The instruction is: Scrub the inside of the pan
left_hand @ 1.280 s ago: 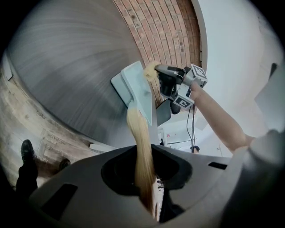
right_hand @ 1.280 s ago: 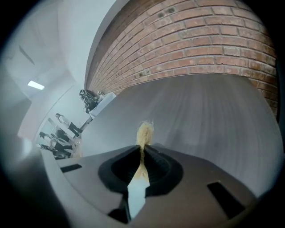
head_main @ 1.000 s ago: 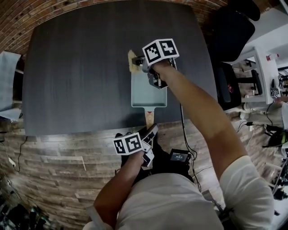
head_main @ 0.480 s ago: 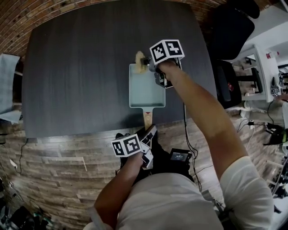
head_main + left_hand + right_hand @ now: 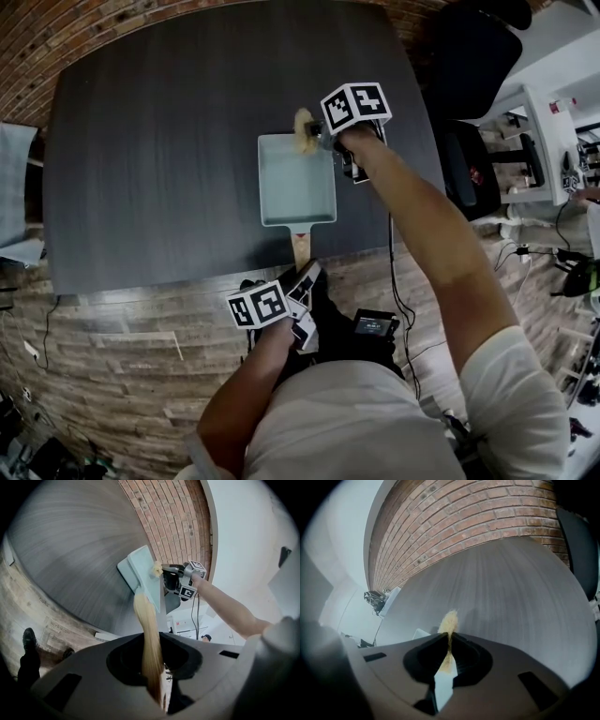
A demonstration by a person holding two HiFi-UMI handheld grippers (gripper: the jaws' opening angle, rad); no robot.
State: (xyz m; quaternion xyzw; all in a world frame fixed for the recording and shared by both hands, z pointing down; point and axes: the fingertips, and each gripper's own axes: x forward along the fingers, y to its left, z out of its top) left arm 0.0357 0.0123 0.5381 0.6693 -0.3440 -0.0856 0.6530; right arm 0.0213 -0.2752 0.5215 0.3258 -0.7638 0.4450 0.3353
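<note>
Clamping the pale wooden handle [image 5: 300, 246] at the near edge of the dark table [image 5: 159, 141], the left gripper [image 5: 307, 277] steadies the light-blue rectangular pan [image 5: 295, 187]; the right gripper [image 5: 325, 141] pinches a yellow fibrous scrubber [image 5: 305, 131] at its far rim. Hard strokes could twist the handle loose.

- A dark, wood-grained bench [image 5: 159, 150] with rounded corners filled the middle of the room.
- A red brick wall [image 5: 478, 513] ran behind the bench's far edge and met a plain white wall [image 5: 248, 531].
- The floor [image 5: 112, 319] was laid in pale brown planks of mixed tone, with a black cable [image 5: 394, 281] trailing across it.
- A black office chair [image 5: 473, 66] stood just beside the bench's right side.
- White furniture [image 5: 539, 141] crowded with small items stood further right.
- Light fell soft and even across the bench top.
</note>
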